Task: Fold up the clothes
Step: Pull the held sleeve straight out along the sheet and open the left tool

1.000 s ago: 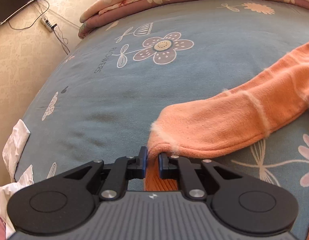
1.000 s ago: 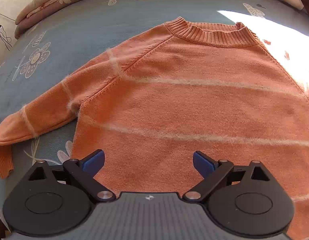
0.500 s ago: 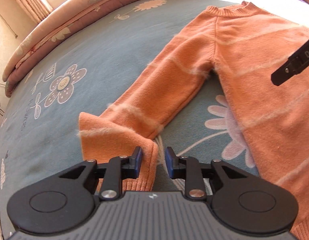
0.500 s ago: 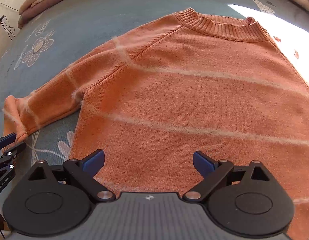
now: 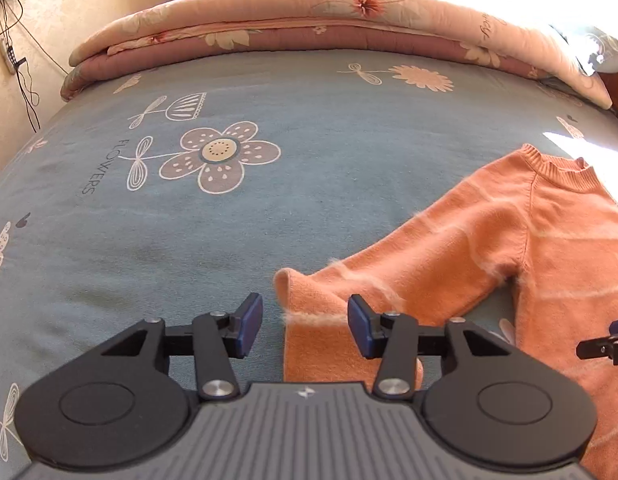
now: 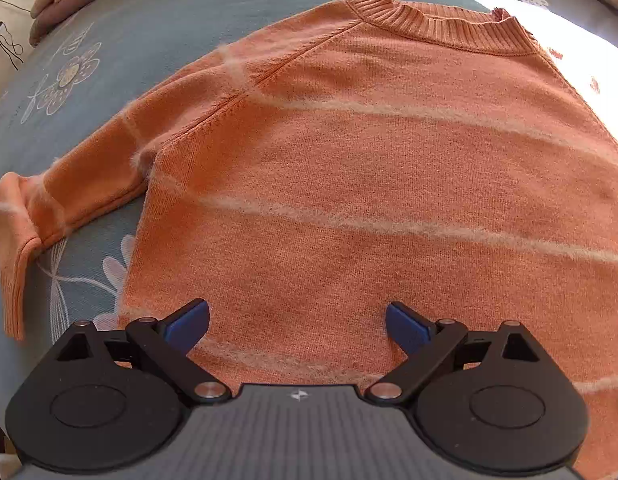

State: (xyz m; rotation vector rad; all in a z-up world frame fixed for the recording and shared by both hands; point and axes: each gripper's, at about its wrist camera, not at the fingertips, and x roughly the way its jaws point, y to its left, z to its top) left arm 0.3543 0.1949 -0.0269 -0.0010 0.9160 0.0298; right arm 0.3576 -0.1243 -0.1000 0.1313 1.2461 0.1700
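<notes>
Left wrist view: left gripper (image 5: 305, 326), jaws just opening, spread above orange sweater (image 5: 529, 240) sleeve cuff (image 5: 321, 344), lower centre, untouched.

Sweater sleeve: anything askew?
Yes. The sweater lies flat, but its sleeve end is bent back on itself, with the cuff doubled toward the hem rather than straight.

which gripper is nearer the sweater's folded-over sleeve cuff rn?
Left. The left gripper hangs right over the cuff, jaws just opened, pads clear. The right gripper, open, is over the sweater body.
</notes>
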